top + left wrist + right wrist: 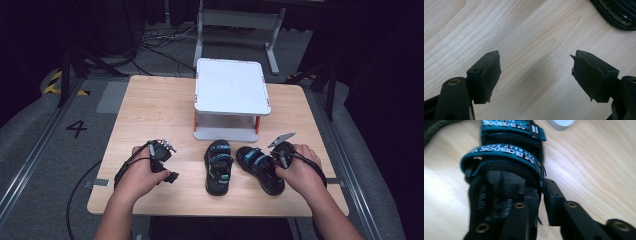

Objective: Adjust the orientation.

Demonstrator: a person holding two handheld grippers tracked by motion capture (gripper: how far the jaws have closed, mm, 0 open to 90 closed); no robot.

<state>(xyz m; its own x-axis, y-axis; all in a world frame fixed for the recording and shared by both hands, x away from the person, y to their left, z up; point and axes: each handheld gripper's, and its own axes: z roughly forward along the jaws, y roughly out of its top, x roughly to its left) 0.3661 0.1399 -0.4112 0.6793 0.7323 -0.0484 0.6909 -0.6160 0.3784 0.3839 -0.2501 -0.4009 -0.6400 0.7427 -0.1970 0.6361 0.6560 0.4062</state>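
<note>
Two sandals lie just before the rack (232,100); the right tool (280,154) pinches the right sandal's (260,169) side wall; the left tool (162,161) gapes empty; that thin hold could slip if lifted.

Two sandals are set side by side near the front of the tabletop (150,105): the left sandal (218,167) at the centre, the right sandal (260,169) just beside it to the right. A raised stand (232,95) is placed behind them, toward the far edge. The left claw (167,162) is held left of the sandals, the right claw (281,156) at the right sandal.
</note>
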